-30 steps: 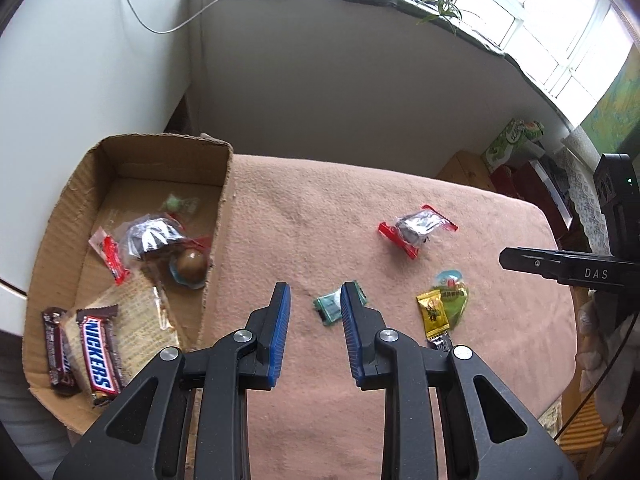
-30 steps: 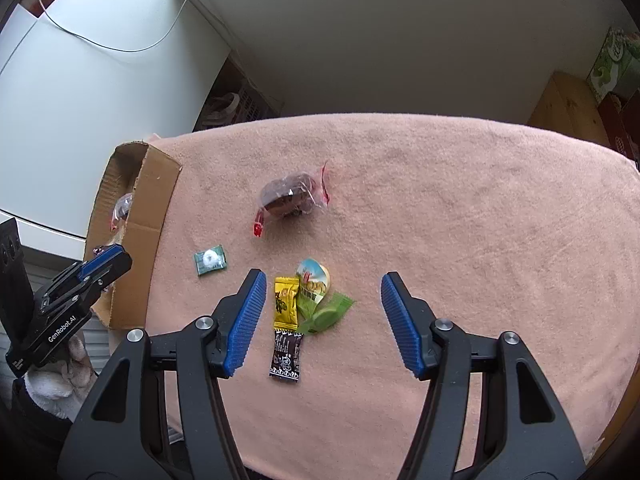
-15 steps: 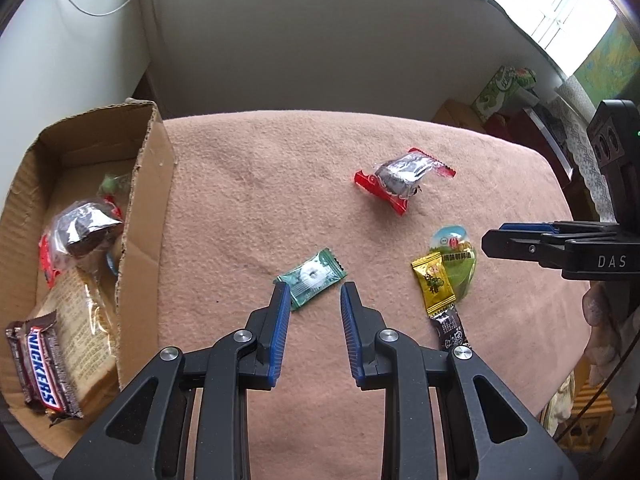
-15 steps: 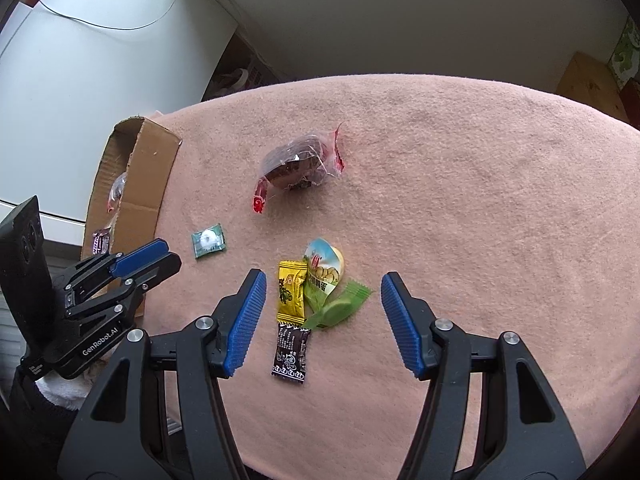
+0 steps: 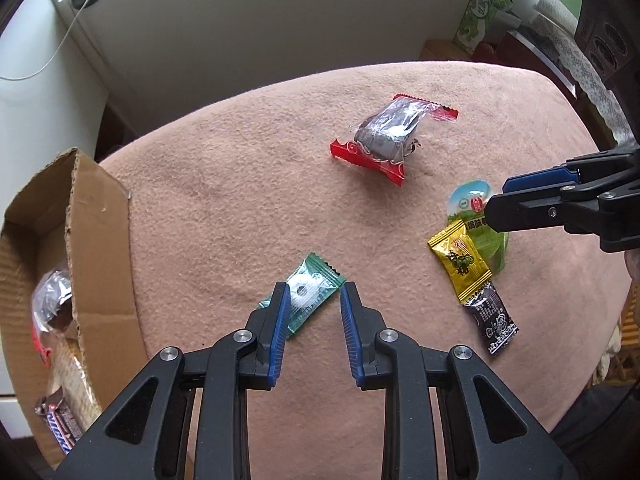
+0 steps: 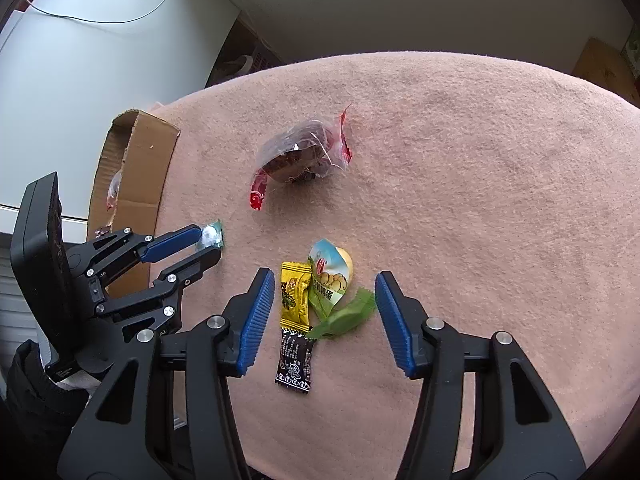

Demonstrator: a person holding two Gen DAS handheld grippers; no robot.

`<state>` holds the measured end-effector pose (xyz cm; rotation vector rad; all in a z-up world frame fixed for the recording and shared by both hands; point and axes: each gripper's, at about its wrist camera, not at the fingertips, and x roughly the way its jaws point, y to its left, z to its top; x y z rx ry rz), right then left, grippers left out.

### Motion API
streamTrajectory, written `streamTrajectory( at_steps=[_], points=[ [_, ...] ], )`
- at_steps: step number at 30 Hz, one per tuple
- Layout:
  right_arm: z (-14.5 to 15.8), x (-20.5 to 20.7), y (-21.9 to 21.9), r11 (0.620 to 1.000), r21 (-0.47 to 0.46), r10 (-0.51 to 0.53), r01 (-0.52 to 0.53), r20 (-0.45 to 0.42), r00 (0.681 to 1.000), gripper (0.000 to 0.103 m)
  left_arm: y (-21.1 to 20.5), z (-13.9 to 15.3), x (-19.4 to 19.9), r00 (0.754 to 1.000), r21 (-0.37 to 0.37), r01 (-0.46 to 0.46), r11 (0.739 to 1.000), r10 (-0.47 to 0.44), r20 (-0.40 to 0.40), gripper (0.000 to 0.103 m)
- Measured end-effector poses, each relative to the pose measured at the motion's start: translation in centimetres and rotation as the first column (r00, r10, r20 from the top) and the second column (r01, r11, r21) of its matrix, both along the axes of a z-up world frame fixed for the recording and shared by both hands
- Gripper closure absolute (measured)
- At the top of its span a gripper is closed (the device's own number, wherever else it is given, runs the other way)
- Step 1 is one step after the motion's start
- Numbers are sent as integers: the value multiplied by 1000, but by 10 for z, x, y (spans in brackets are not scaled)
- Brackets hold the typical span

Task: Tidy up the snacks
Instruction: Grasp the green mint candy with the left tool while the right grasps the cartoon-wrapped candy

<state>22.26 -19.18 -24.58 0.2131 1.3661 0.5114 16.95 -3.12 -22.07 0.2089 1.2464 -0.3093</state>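
My left gripper [image 5: 313, 294] is open, its blue fingertips on either side of a small green candy wrapper [image 5: 306, 294] lying on the pink cloth; it also shows in the right wrist view [image 6: 210, 240]. My right gripper [image 6: 325, 282] is open wide over a yellow packet [image 6: 295, 296], a green jelly cup [image 6: 330, 276] and a black packet [image 6: 295, 362]. A red-and-clear wrapped snack [image 5: 390, 136] lies farther back. A cardboard box [image 5: 100, 240] at the left holds several snacks, among them a Snickers bar [image 5: 58, 426].
The pink cloth-covered table [image 6: 480, 184] drops off at its rounded far and right edges. A white wall and cabinet stand behind the box. A green tissue box [image 5: 478, 12] and clutter sit beyond the table at the far right.
My left gripper moved right from the box and forward and down until its fingertips straddle the green candy. My right gripper came lower over the yellow, green and black packets.
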Motion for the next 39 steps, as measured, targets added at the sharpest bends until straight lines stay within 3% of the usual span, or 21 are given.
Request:
streamTrajectory(
  at_steps=[4, 6, 8, 19, 21, 24, 26, 30, 39],
  points=[
    [-9, -1, 7, 1000, -15, 20, -20, -14, 1000, 52, 2, -3, 7, 1000, -19, -8, 1000, 8, 2, 78],
    [-13, -2, 10, 999, -40, 21, -22, -12, 1000, 63, 2, -4, 9, 1000, -26, -12, 1000, 13, 6, 78],
    [-18, -2, 11, 999, -50, 20, -21, -17, 1000, 65, 3, -4, 7, 1000, -24, -8, 1000, 8, 15, 78],
    [-15, 0, 22, 995, -93, 25, -24, 18, 1000, 66, 2, -5, 6, 999, -42, -19, 999, 21, 34, 80],
    [-15, -1, 27, 994, -104, 36, -34, 25, 999, 79, 2, -5, 6, 999, -42, -22, 999, 23, 40, 80],
    [-14, -3, 29, 993, -107, 45, -41, 34, 998, 79, 1, -4, 7, 998, -59, -34, 998, 37, 45, 84],
    [-13, -5, 30, 993, -112, 50, -45, 40, 998, 79, 1, -2, 8, 998, -74, -44, 996, 47, 44, 98],
    [-8, -7, 23, 992, -117, 48, -41, 58, 997, 79, 2, -3, 5, 998, -69, -45, 997, 48, 43, 98],
    [-7, -11, 11, 995, -96, 19, -13, 54, 998, 79, 17, 0, 1, 996, -133, -75, 988, 81, 37, 99]
  ],
)
